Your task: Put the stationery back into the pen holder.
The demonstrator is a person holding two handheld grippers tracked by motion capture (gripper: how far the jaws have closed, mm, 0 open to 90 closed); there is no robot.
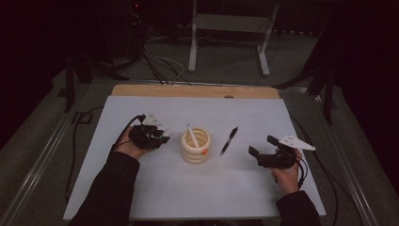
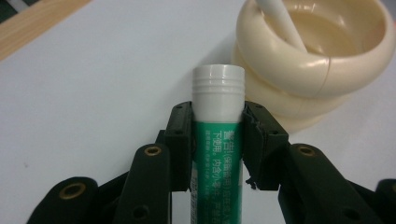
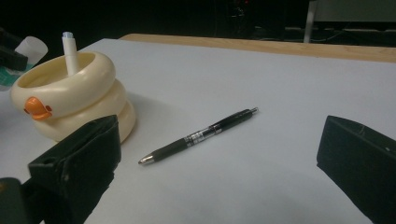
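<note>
The left tongs (image 2: 218, 116) are clamped on a glue stick (image 2: 218, 140): both black jaws press its green-labelled body just below the white ribbed cap, which pokes out past the jaw tips. In the high view the left tongs (image 1: 162, 136) sit just left of the holder (image 1: 195, 146), a cream cup shaped like stacked rings that stands mid-bench. In the left gripper view the stick's cap points at the holder (image 2: 317, 60), near it but apart. A white marker (image 1: 192, 135) stands tilted inside the holder. An orange duck bill (image 3: 38, 108) sticks out from the holder's upper ring.

The right tongs (image 3: 219, 177) stand wide open with nothing between the jaws, low over the bench (image 1: 263, 188) at its right side. A black pen (image 3: 198, 135) lies flat on the bench between the holder and the right tongs (image 1: 256, 150), touching neither.
</note>
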